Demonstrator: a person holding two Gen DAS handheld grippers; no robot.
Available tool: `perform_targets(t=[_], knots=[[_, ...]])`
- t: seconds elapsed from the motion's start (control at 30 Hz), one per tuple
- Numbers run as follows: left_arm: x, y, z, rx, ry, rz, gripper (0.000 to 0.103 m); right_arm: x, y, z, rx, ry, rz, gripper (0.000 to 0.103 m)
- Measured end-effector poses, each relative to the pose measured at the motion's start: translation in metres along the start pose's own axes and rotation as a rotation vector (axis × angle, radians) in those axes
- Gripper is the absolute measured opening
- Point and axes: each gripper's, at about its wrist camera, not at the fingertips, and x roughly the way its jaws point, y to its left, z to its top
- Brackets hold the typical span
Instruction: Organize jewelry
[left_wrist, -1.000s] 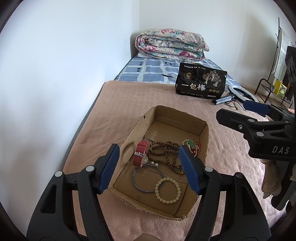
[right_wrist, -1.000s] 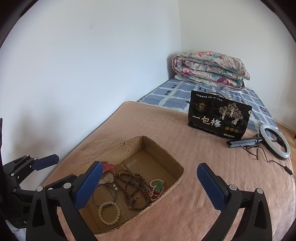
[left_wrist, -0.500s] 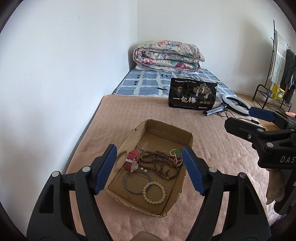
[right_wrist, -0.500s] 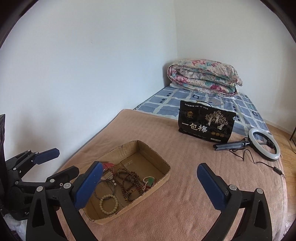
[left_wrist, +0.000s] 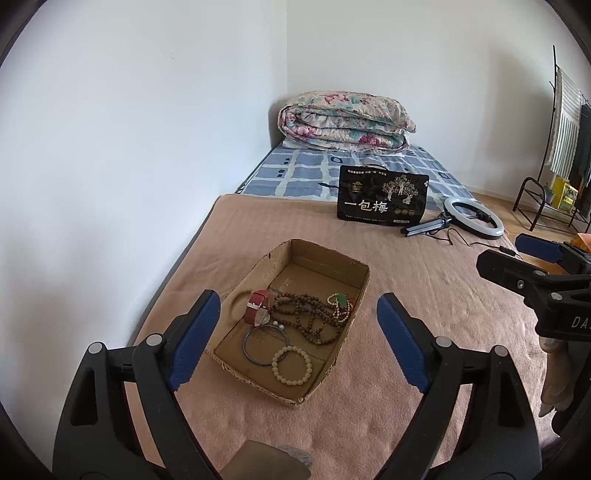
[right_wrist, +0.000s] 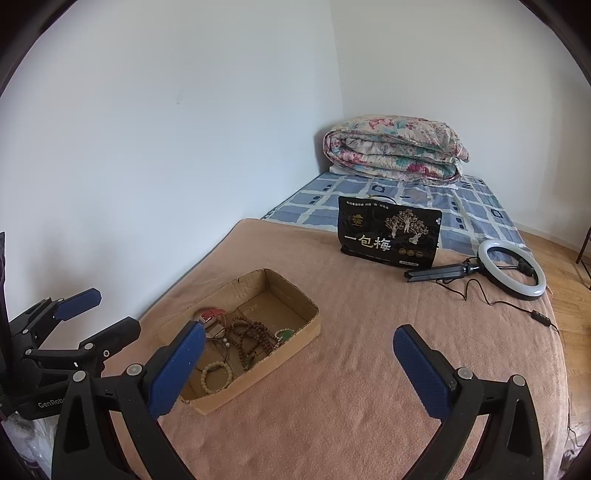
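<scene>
An open cardboard box (left_wrist: 354, 291) (right_wrist: 295, 332) lies on the pink blanket. It holds a red-strap watch (left_wrist: 256, 306), brown bead strands (left_wrist: 306, 317), a dark bangle (left_wrist: 264, 341), a cream bead bracelet (left_wrist: 291, 365) (right_wrist: 216, 376) and a pale strand with a green pendant (left_wrist: 341, 301). My left gripper (left_wrist: 295, 339) is open and empty, held above the box's near end. My right gripper (right_wrist: 299, 365) is open and empty, to the right of the box; it also shows in the left wrist view (left_wrist: 517, 258).
A black printed bag (left_wrist: 382, 199) stands further back on the bed. A ring light with a cable (left_wrist: 472, 216) lies at the right edge. A folded floral quilt (left_wrist: 345, 125) is at the bed's head. White walls (left_wrist: 147, 129) run along the left. A metal rack (left_wrist: 554, 184) stands at right.
Both grippers have pulled back and risen from the box, which looks smaller and farther. Both stay open and empty. The jewelry has not moved.
</scene>
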Motion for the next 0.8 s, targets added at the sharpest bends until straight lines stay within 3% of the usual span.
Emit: perform_targets(t=[0.3,0.8], knots=[[-0.005,-0.009,-0.01,0.013,-0.02,0.05,0.098,-0.007,-0.008,-0.017,-0.031,0.013,-0.023,0.103],[0.012,-0.017,-0.019,0.051,0.005,0.067,0.098,0.007,-0.034,-0.036,0.029,0.037,-0.051,0.103]])
